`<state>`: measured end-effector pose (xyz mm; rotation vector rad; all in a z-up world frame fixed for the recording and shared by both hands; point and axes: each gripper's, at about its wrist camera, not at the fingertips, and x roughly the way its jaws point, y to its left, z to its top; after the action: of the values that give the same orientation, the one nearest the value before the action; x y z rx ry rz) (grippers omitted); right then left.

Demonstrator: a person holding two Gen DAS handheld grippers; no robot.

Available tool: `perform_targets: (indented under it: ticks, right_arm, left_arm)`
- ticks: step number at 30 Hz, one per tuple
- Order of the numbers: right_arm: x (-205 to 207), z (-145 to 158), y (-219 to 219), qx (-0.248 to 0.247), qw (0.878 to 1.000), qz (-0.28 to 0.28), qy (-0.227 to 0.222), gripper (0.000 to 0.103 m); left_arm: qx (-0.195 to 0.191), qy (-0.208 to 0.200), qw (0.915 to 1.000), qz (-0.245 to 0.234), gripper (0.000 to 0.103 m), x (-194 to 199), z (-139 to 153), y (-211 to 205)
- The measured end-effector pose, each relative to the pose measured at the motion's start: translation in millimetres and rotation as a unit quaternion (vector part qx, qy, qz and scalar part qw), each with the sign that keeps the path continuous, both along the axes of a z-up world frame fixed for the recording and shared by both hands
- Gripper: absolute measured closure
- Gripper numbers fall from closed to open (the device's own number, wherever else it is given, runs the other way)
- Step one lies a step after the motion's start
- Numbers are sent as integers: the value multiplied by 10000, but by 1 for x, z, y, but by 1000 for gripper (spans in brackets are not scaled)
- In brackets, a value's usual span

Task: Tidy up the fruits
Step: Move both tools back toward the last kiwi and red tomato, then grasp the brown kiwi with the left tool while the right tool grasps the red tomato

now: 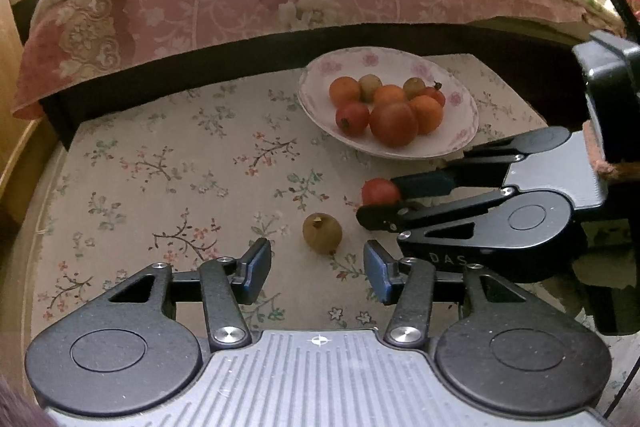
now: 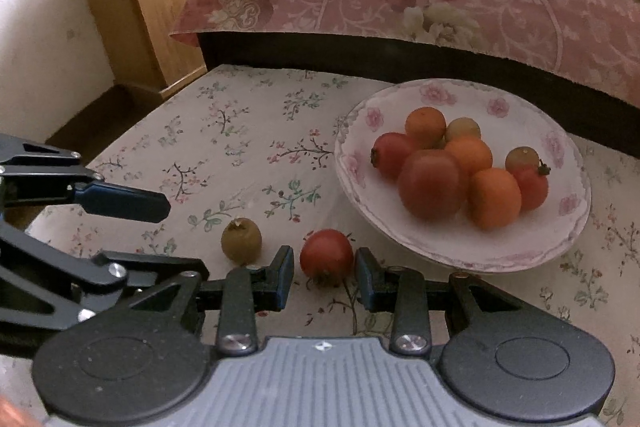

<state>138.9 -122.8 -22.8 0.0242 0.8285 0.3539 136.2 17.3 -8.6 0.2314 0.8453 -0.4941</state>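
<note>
So the right gripper (image 2: 323, 277) is sitting with its jaws apart around the red fruit (image 2: 327, 255), not squeezing yet, while the left gripper (image 1: 317, 269) is gaping wide just short of the greenish fruit (image 1: 322, 233). Both loose ones are lying on the flowered tablecloth (image 1: 160, 163) near the plate (image 2: 460, 251), so I'm guessing next is closing on the red one and lifting it into the pile

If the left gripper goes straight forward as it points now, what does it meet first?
Most likely the small olive-brown fruit: it lies on the tablecloth just ahead of the open left gripper, roughly centred between the fingers. The plate is further behind. Depth is hard to judge.
</note>
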Motion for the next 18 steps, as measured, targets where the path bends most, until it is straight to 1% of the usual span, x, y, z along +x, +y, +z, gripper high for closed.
perform_targets:
  ticks: [1, 2, 6, 11, 13, 16, 18]
  right_arm:
    - [-1, 1, -1, -13, 10000, 2, 6, 73]
    - [-2, 1, -3, -1, 10000, -1, 16, 74]
    - [-10, 5, -14, 18, 9999, -3, 117, 74]
    - [-32, 14, -30, -162, 9996, 105, 185, 74]
    - [-40, 19, -37, -133, 9996, 65, 234, 74]
    - [-50, 23, -43, -76, 9995, 4, 308, 74]
    - [-53, 24, -44, -42, 9995, -26, 318, 74]
  left_arm:
    - [4, 9, 10000, -10, 43, 1, -2, -1]
    - [19, 20, 10000, -19, 43, 1, -4, -2]
    - [34, 47, 10000, -5, 43, 6, -12, -7]
    - [27, -1, 10000, 63, 45, 17, -18, -15]
    - [34, 10, 10000, 88, 45, 21, -22, -20]
    - [76, 74, 9999, 102, 49, 23, -28, -25]
    - [136, 6, 9999, 66, 49, 21, -28, -27]
